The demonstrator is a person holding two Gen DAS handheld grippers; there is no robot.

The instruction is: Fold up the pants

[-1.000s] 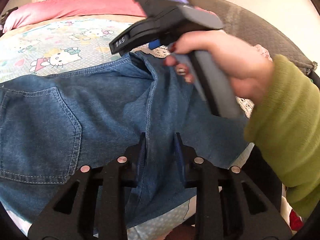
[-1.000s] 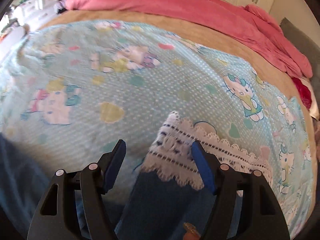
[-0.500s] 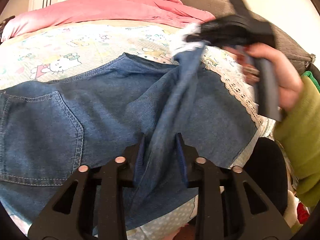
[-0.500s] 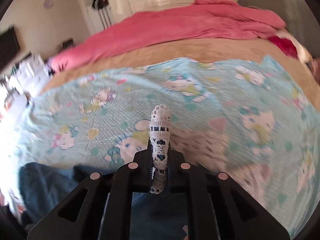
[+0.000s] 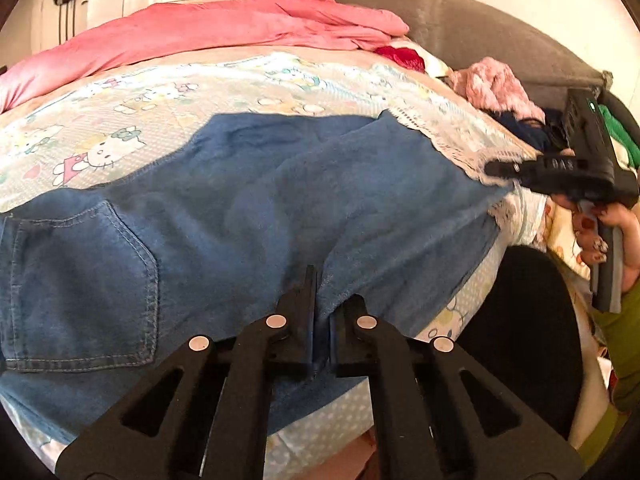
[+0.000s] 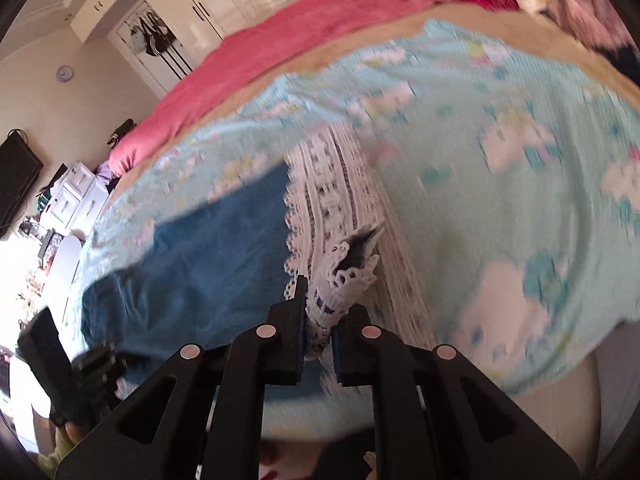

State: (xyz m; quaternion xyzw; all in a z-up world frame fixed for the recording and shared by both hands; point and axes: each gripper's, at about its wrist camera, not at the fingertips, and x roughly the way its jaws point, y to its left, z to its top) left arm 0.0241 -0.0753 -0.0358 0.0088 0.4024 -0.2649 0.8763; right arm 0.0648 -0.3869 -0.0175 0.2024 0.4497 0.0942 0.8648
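Blue denim pants (image 5: 240, 208) with a white lace hem (image 5: 452, 144) lie spread across the bed, back pocket at the left. My left gripper (image 5: 322, 300) sits at the near edge, its jaws closing tight onto a raised fold of denim. Far to the right, my right gripper (image 5: 494, 169), held by a hand in a green sleeve, pinches the hem's edge. In the right wrist view the right gripper (image 6: 320, 304) has a bunch of lace hem (image 6: 328, 200) between its pads. Its jaws are easing open slightly but still press the lace. The denim (image 6: 200, 248) stretches away to the left.
The cartoon-cat bedsheet (image 5: 120, 120) covers the bed. A pink duvet (image 5: 200, 28) lies along the far side and a grey headboard (image 5: 460, 28) at the right. Loose clothes (image 5: 492, 84) are piled by it. A black round object (image 5: 528, 320) stands beside the bed's near right edge.
The right gripper shut on the lace hem and carried it far to the right, laying the leg out flat. The left gripper closed on the denim fold and stayed put.
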